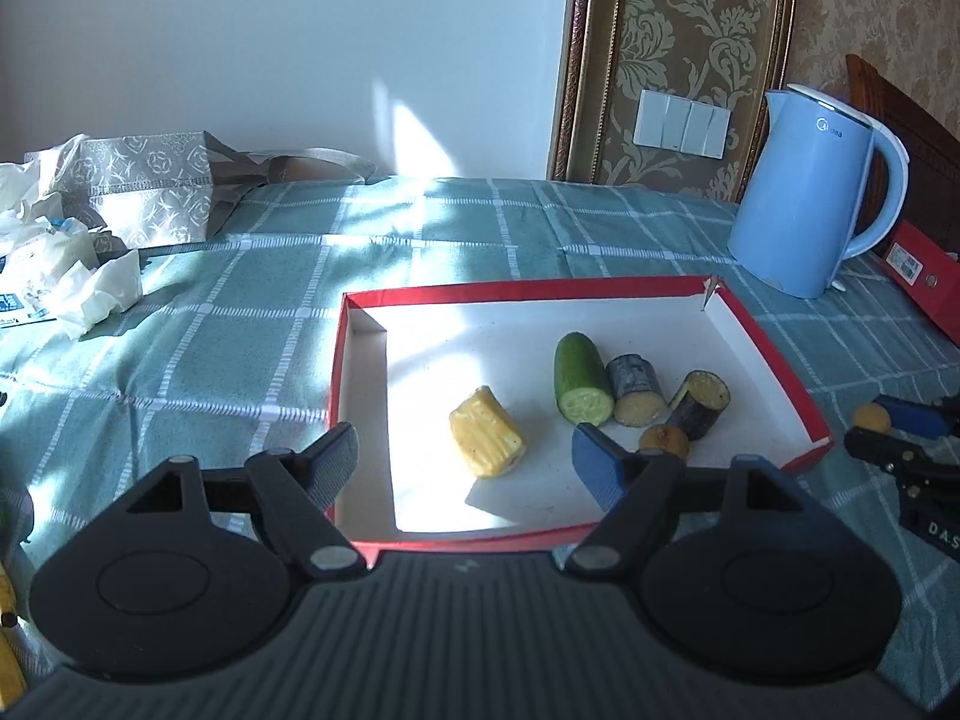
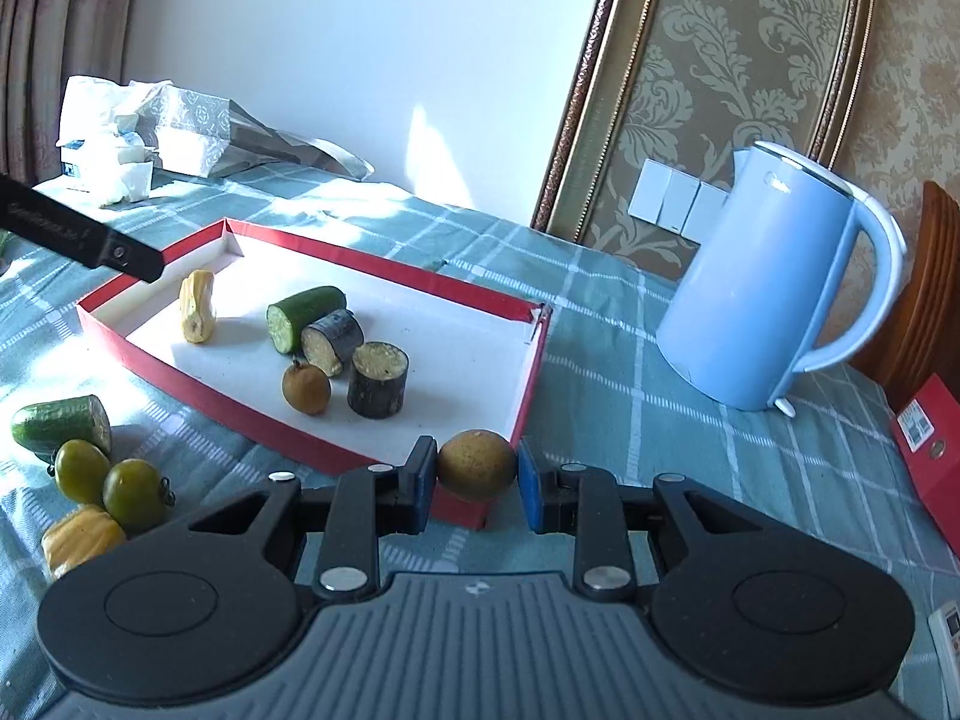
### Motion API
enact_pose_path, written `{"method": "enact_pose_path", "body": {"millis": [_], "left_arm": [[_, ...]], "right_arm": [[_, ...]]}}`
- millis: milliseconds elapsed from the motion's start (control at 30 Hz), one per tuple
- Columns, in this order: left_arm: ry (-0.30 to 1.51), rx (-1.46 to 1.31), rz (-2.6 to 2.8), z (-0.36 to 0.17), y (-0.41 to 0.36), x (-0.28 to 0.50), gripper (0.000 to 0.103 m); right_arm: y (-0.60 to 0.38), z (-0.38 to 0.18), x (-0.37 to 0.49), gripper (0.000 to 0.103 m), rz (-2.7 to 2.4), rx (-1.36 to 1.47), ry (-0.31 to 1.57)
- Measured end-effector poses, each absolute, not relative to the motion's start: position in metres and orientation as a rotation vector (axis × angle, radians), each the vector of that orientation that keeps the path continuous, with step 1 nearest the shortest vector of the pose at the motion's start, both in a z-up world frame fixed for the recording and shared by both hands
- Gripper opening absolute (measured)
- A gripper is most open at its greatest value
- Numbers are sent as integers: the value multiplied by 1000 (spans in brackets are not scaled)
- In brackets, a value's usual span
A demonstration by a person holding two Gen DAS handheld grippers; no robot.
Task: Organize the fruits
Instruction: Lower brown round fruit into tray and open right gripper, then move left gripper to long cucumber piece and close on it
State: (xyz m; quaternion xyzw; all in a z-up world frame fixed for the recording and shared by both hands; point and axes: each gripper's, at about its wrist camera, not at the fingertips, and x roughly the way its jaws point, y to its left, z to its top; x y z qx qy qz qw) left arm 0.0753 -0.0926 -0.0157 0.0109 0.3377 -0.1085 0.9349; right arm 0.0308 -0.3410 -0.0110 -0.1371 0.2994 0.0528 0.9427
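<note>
Right gripper (image 2: 477, 483) fingers clamp a small brown fruit (image 2: 476, 464) at the near corner of the red tray (image 2: 336, 456). Left gripper (image 1: 465, 462) fingers stand wide, empty, above the tray. Five pieces lie inside; a cucumber piece (image 2: 60, 426), two green tomatoes (image 2: 108, 483) and a yellow piece (image 2: 81, 540) remain on the desk.

Lighting: hard sunlight, sharp focus.
Glare whitened the tray (image 1: 774, 354) floor; crisp shadows trailed the fruit; fisheye bent the edges.
</note>
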Motion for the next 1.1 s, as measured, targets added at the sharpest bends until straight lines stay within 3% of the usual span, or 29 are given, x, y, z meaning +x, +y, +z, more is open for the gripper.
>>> {"method": "enact_pose_path", "body": {"millis": [767, 833, 900, 967, 1100], "left_arm": [[749, 8, -113, -29, -54, -1, 81], [752, 11, -121, -30, -53, -2, 81], [753, 23, -138, -31, -54, -4, 81], [755, 41, -167, -32, -56, -5, 81], [742, 107, -250, -34, -64, -7, 81]], "right_arm": [[-310, -57, 111, 28, 177, -364, 726], [-311, -56, 110, 33, 175, -364, 727], [-312, -51, 106, 56, 160, -354, 710], [-314, -42, 94, 64, 141, -354, 668], [-317, -23, 59, 64, 134, -336, 604]]}}
